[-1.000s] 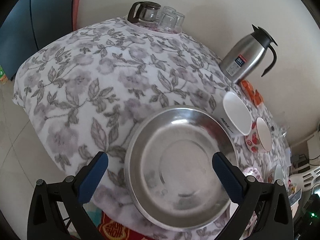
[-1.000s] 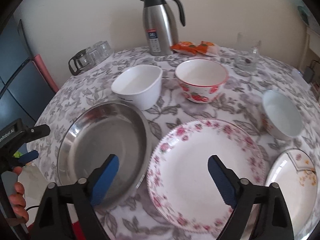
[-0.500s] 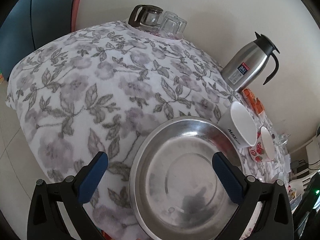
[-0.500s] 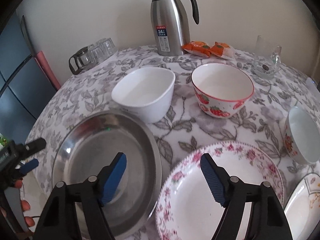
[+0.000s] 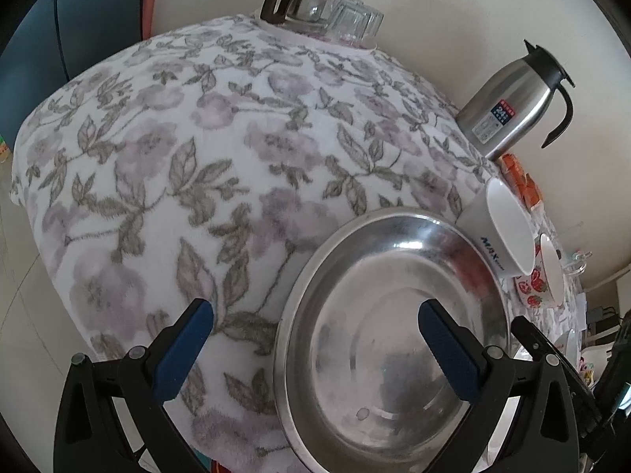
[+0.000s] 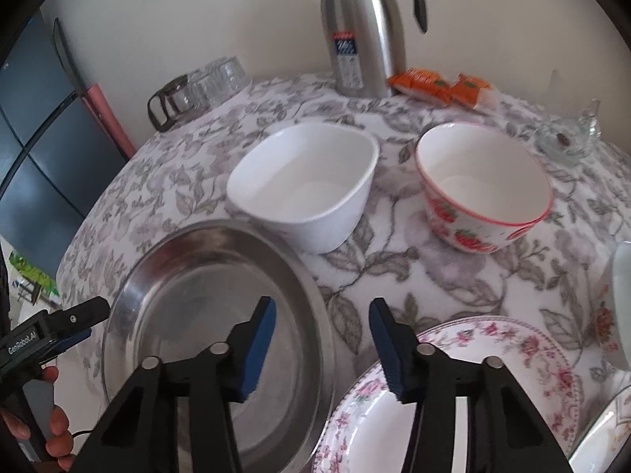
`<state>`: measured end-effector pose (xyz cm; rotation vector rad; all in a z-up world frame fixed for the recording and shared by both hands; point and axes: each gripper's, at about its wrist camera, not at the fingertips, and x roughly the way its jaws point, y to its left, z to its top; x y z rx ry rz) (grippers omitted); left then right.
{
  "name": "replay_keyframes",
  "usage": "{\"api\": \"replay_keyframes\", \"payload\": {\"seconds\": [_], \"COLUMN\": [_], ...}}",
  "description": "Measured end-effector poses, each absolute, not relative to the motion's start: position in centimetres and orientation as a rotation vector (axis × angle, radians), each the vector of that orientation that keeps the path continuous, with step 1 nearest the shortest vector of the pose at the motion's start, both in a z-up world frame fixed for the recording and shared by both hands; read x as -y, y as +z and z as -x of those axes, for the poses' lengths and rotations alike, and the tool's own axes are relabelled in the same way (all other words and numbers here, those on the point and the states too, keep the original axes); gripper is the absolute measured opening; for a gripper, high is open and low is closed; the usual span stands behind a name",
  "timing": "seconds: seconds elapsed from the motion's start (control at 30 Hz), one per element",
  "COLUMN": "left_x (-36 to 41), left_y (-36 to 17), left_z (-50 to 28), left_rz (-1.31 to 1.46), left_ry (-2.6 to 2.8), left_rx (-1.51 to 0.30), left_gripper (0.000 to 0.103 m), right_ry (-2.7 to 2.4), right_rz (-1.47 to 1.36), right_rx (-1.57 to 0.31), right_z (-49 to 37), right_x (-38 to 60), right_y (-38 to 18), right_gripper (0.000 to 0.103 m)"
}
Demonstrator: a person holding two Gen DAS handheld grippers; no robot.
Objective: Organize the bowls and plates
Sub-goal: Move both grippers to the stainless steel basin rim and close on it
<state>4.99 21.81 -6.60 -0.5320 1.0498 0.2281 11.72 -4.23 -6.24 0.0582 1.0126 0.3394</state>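
A round steel plate (image 5: 394, 335) lies on the flowered tablecloth (image 5: 197, 157) near the table's front left edge. My left gripper (image 5: 315, 339) stands open low over the plate's left rim, one finger over the cloth and one over the plate. In the right wrist view my right gripper (image 6: 321, 339) straddles the steel plate's (image 6: 205, 315) right rim, its jaws closing, and the pads do not press on it. A pink-flowered plate (image 6: 473, 374) lies just right of it. Behind stand a white bowl (image 6: 307, 189) and a strawberry bowl (image 6: 481, 189).
A steel thermos jug (image 6: 363, 31), orange packets (image 6: 434, 82), a glass carafe with tumblers (image 6: 177, 98) and a glass mug (image 6: 572, 134) line the table's back. A small bowl (image 6: 621, 295) and another plate (image 6: 607, 433) sit at the right edge. A hand (image 6: 55, 433) holds the left gripper (image 6: 84, 321).
My right gripper has moved left from above the flowered plate to the steel plate's right rim, and its jaws have narrowed. My left gripper has sunk closer to the steel plate's left rim.
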Motion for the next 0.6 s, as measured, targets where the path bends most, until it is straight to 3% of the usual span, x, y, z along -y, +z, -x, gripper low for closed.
{"api": "replay_keyframes", "payload": {"seconds": [0.13, 0.23, 0.47, 0.6], "left_x": [-22.0, -22.1, -21.7, -21.9], "left_y": [-7.6, -8.3, -9.0, -9.1], "left_z": [-4.9, -4.7, -4.6, -4.3], "left_rz": [0.571, 0.608, 0.649, 0.646], "left_ry": [0.229, 0.214, 0.166, 0.190], "left_rx": [-1.089, -1.116, -1.155, -1.159], "left_gripper": [0.102, 0.094, 0.053, 0.043], "right_ry": [0.352, 0.374, 0.384, 0.385], "right_rz": [-0.063, -0.067, -0.077, -0.095], "right_rx": [-1.060, -1.095, -1.114, -1.119], "right_z": [-11.9, -11.8, -11.5, -11.4], "right_x": [4.0, 3.7, 4.0, 4.5], "right_y": [-7.5, -8.3, -8.7, -8.5], "right_gripper": [0.041, 0.034, 0.024, 0.019]}}
